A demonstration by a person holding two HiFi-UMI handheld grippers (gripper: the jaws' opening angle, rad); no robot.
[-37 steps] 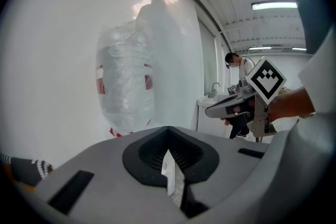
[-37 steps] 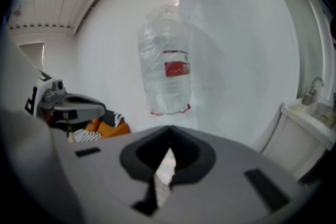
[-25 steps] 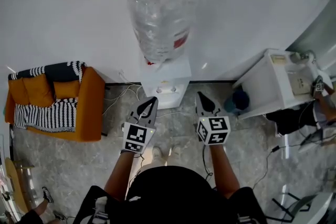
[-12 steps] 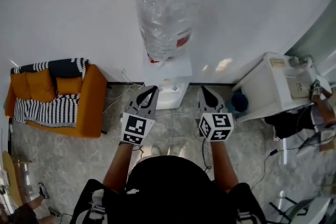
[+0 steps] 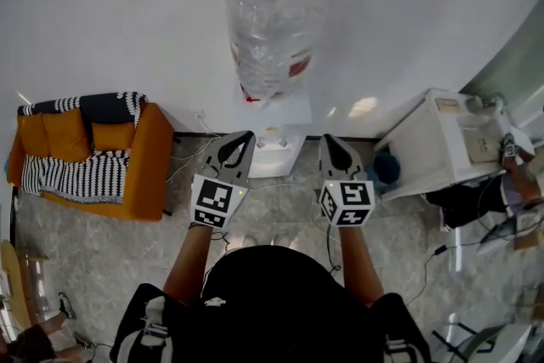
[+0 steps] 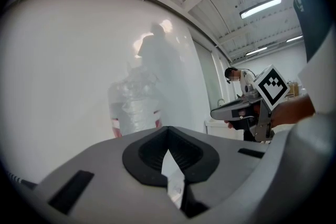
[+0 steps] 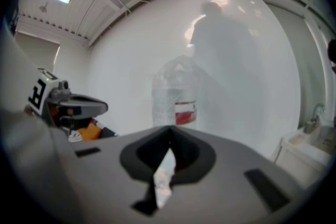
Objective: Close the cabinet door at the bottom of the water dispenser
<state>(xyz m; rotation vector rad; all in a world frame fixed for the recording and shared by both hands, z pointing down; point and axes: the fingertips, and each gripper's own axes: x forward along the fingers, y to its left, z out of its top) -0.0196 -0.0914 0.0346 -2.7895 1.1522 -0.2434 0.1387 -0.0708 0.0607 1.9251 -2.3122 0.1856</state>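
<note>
White water dispenser stands just ahead of left gripper and right gripper, jaws pressed together, empty; gripper views catch only its bottle; head view adds the lower front, cabinet door indistinct.

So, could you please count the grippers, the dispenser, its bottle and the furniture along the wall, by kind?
Grippers: 2 (left gripper, right gripper)
Dispenser: 1
Bottle: 1
Sofa: 1
Counter: 1
Total: 6
</note>
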